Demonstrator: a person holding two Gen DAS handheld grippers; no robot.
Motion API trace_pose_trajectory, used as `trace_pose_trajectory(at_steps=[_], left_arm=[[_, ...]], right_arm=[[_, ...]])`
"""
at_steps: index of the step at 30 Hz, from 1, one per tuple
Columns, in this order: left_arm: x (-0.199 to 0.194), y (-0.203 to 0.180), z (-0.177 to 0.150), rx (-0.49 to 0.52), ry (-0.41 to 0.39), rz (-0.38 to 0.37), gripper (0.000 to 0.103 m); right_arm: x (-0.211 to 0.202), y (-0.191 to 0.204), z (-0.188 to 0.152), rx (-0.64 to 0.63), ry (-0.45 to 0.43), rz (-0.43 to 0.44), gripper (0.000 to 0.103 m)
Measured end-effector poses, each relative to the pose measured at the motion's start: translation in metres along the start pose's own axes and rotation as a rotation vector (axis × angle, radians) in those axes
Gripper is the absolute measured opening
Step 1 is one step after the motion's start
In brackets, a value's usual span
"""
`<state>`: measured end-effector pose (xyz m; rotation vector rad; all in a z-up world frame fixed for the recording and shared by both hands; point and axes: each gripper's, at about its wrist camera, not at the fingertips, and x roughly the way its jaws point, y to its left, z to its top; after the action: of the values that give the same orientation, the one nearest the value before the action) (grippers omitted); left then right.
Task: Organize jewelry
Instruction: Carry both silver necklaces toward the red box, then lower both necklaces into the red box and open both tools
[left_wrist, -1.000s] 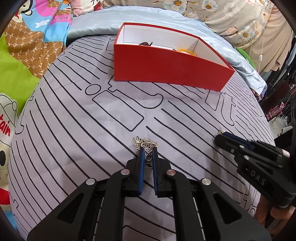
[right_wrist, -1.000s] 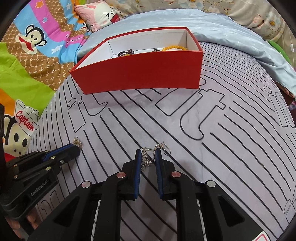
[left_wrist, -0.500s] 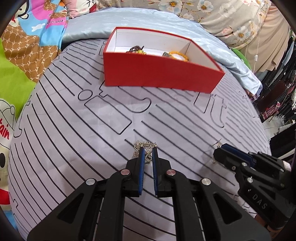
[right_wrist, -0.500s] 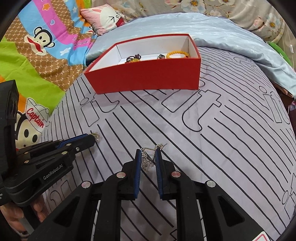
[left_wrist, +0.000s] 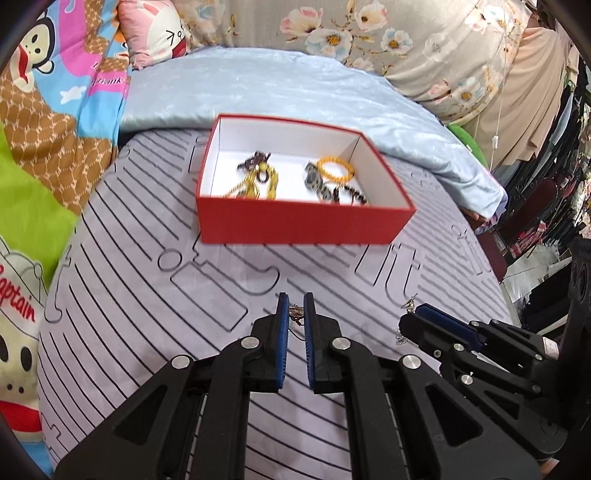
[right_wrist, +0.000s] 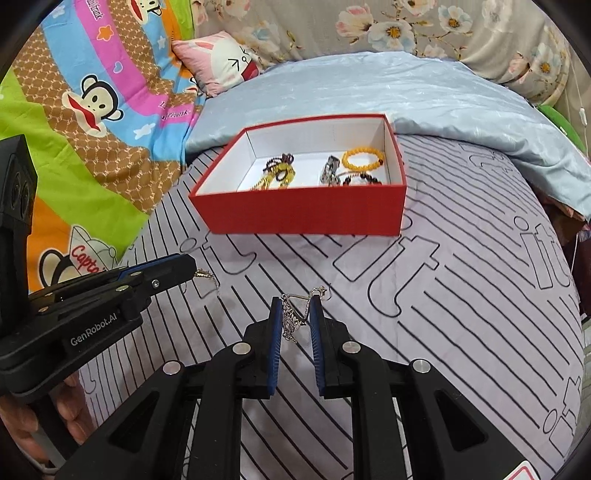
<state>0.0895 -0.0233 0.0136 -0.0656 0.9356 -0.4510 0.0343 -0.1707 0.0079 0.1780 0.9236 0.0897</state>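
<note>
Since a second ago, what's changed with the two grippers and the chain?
Both grippers rose off the sheet, lifting the chain: the left gripper holds one end, the right gripper the other. More of the red box's inside now shows. Unchanged: both grips stayed shut on the chain, and the jewelry in the box stayed put.

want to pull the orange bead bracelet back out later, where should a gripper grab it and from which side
Grip the orange bead bracelet across its front arc, coming straight down from above. It lies flat as an open ring on the floor of the red box, near the right wall, so a side approach would probably hit the walls. One finger could drop inside the ring, one outside.
</note>
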Motion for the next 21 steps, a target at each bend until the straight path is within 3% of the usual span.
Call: trace_pose_trajectory(at_steps=[21], left_arm=[[-0.008,-0.019,0.096,0.054,-0.158,-0.009,0.007]], right_arm=[[-0.009,-0.001,0.099,-0.04,-0.17,-0.013,0.014]])
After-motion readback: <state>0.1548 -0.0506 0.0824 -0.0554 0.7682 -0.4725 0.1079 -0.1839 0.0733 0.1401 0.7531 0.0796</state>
